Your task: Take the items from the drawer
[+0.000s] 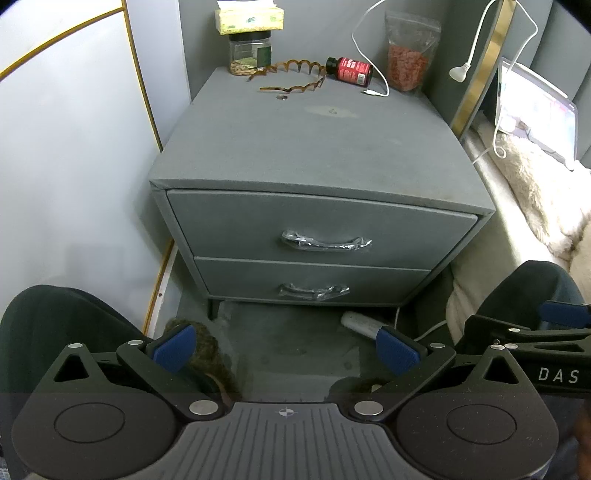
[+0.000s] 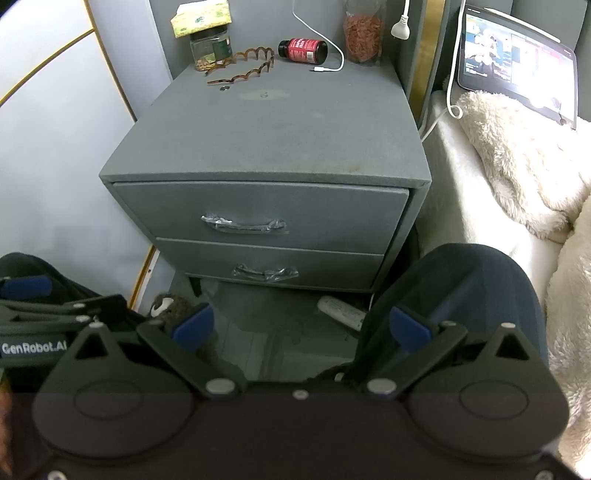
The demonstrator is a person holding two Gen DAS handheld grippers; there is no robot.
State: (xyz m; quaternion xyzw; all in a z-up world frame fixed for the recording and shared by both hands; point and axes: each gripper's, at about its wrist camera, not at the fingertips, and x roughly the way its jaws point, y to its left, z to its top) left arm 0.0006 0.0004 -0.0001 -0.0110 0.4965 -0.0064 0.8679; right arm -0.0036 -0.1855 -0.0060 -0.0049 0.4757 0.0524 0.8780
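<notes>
Both drawers, top drawer (image 1: 321, 221) and lower drawer (image 1: 314, 278), sit shut in the nightstand (image 2: 266, 140), contents hidden. Your left hand-held gripper (image 1: 286, 349) and right hand-held gripper (image 2: 301, 328) hang well back, fingers spread, empty. The plastic-wrapped handle (image 1: 327, 242) looks slippery; a shallow pinch could slide off.

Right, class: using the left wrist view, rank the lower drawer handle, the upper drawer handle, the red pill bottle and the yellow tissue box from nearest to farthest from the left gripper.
1. Plastic-wrapped lower drawer handle, low on the nightstand front.
2. Plastic-wrapped upper drawer handle, just above.
3. Red pill bottle with black cap, lying on its side at the back of the top, right of centre.
4. Yellow tissue box, atop a clear jar, back left.
</notes>
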